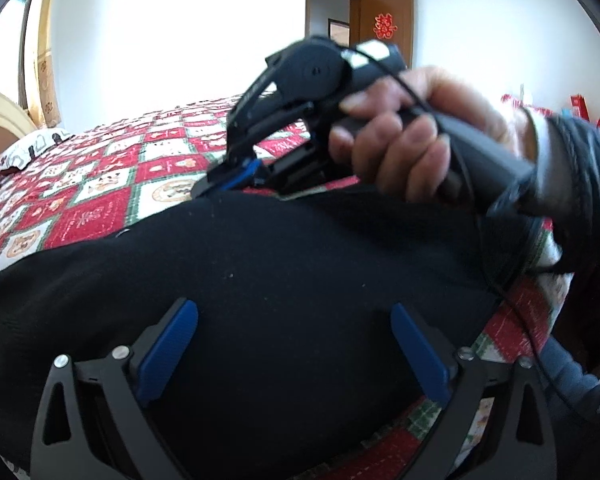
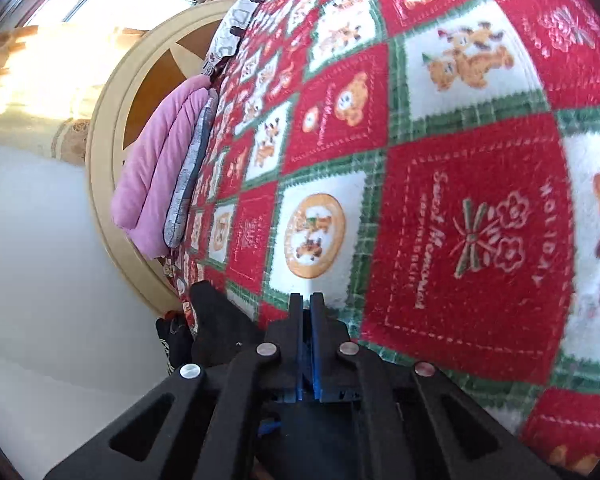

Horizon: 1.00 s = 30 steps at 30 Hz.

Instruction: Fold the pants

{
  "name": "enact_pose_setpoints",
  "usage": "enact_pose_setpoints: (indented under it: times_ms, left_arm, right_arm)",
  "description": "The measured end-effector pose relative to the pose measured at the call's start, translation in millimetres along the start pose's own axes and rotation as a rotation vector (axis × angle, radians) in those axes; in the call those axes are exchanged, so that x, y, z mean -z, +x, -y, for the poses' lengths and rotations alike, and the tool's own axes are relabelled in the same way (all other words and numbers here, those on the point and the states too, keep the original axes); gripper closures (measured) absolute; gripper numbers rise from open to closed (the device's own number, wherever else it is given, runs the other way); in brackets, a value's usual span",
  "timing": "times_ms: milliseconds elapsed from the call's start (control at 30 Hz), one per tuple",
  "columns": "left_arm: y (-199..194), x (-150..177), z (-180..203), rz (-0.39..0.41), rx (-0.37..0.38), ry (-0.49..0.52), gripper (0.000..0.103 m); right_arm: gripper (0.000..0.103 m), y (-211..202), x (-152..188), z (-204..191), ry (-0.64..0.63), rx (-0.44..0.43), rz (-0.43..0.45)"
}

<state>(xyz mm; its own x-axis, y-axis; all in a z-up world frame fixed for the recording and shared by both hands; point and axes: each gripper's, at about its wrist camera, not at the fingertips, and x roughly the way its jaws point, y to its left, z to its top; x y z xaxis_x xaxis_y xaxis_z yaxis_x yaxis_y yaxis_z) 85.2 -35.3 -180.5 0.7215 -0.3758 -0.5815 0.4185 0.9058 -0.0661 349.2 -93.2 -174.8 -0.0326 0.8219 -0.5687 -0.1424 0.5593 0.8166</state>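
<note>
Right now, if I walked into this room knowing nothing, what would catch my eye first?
Probably the red, white and green patchwork quilt with bears and reindeer, covering the whole bed. Across it, in the foreground, lie the black pants. At their far edge a hand holds the right gripper shut, while the left gripper stands open over the near side.

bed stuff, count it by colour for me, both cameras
black pants: 1
red, white and green patchwork blanket: 1
pink folded quilt: 1
grey patterned pillow: 1
total: 4
</note>
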Motion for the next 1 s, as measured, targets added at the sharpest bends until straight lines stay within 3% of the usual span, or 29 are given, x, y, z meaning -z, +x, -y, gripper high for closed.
enact_pose_setpoints:
  times_ms: [100, 167, 233, 267, 400, 600, 767, 867, 1000]
  left_arm:
    - [-13, -4, -7, 0.006, -0.005, -0.036, 0.003]
    - [-29, -7, -17, 0.039, -0.068, -0.038, 0.003]
    - [-44, -7, -34, 0.062, -0.133, -0.056, 0.003]
    - [-51, -6, -45, 0.067, -0.167, -0.072, 0.003]
    - [-70, 1, -97, 0.080, -0.314, -0.170, 0.003]
    - [-64, 18, -155, -0.002, -0.425, -0.309, 0.003]
    - [-59, 41, -176, -0.023, -0.414, -0.387, 0.000]
    - [-62, 40, -172, -0.024, -0.428, -0.385, 0.000]
    - [-72, 27, -155, 0.031, -0.425, -0.350, 0.000]
  right_arm:
    - [0.097, -2, 1, 0, -0.009, -0.004, 0.019]
    - [0.090, -21, 4, 0, 0.002, 0.008, 0.089]
    - [0.061, -49, 12, -6, -0.036, 0.046, 0.174]
    - [0.059, -61, 18, -10, -0.054, 0.069, 0.204]
    - [0.059, -105, 63, -30, -0.146, 0.120, 0.271]
    - [0.059, -107, 140, -21, -0.153, 0.150, 0.228]
    - [0.059, -96, 174, 17, -0.068, 0.152, 0.205]
    - [0.059, -102, 185, 32, -0.041, 0.067, 0.252]
    - [0.059, -120, 196, 22, -0.068, 0.127, 0.275]
